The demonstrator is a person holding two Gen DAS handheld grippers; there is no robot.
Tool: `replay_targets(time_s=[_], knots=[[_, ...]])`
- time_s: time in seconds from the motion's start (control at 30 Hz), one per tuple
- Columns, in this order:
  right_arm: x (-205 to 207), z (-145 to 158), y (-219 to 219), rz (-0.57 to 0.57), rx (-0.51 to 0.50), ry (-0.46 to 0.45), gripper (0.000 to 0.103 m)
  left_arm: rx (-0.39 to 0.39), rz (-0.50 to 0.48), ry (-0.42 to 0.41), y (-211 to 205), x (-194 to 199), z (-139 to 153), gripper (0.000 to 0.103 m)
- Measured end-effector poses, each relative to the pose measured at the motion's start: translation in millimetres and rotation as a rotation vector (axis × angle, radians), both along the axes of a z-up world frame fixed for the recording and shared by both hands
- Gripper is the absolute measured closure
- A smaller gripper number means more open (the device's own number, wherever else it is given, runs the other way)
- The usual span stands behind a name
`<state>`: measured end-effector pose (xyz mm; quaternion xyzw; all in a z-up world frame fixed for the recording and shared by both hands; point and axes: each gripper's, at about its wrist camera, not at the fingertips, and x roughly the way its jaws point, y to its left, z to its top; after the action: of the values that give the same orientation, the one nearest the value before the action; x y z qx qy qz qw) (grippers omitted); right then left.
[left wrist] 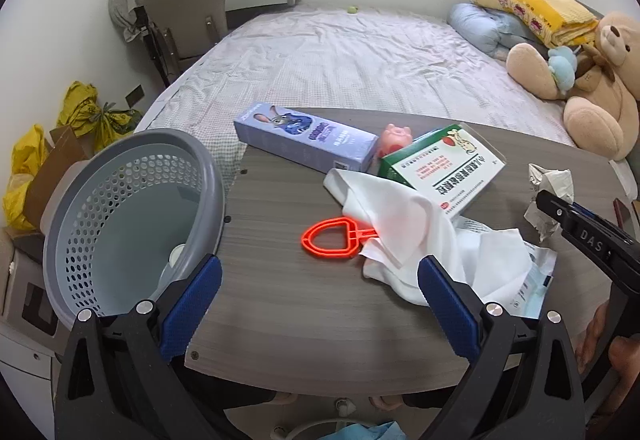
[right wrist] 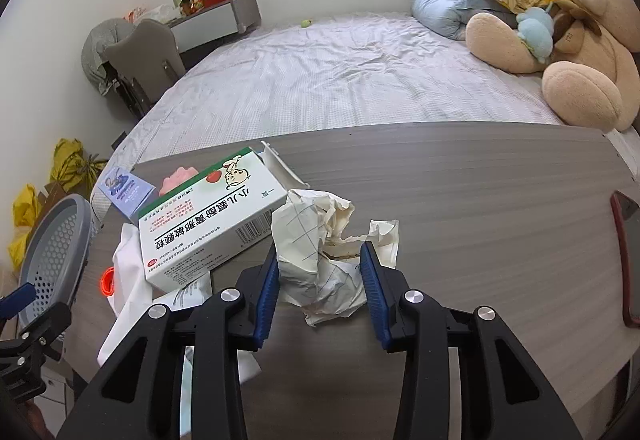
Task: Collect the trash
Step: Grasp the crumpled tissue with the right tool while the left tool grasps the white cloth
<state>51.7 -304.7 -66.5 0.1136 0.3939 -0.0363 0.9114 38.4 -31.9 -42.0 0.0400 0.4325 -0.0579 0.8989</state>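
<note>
One crumpled paper (right wrist: 320,260) between right hand-held gripper (right wrist: 319,272) pads.

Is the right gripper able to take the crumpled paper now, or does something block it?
Probably yes. The right gripper is open, with the crumpled paper already between its blue pads, one on each side. The medicine box lies close on the left but does not seem to cross the gap.

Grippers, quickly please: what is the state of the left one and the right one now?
Left gripper: open, holding nothing.
Right gripper: open, fingers on either side of the crumpled paper, not yet shut.
</note>
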Motion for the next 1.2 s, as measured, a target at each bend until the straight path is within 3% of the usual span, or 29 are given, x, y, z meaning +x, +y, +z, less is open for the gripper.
replay_targets(time_s=[0.17, 0.4, 0.87, 0.97, 1.13, 1.2], knots=[[-28.6, 7.5, -10.6, -0.027, 0.014, -0.02, 0.065, -0.014, -0.034, 0.004, -11.3, -3.1, 0.9, 0.006], [-55.9, 10.2, -11.9, -0.03, -0.047, -0.049, 0.065, -0.025, -0.075, 0.059, -35.8, -6.1, -13.3, 0.006], [-61.1, 8.7, -30.6, -0.032, 0.002, -0.058, 0.065, 0.018, -0.029, 0.073, -47.1, 10.8, -40.7, 0.011], [-60.2, 5.6, -31.3, -0.033, 0.011, -0.051, 0.065, 0.009, -0.052, 0.09, -50.5, 12.3, -44.1, 0.03], [-59.3, 4.6, -30.9, -0.035, 0.02, -0.05, 0.065, -0.006, -0.093, 0.131, -53.5, 12.8, -49.8, 0.078], [-59.4, 5.4, -31.3, -0.038, 0.021, -0.051, 0.065, 0.005, -0.098, 0.125, -53.5, 11.1, -48.0, 0.091]])
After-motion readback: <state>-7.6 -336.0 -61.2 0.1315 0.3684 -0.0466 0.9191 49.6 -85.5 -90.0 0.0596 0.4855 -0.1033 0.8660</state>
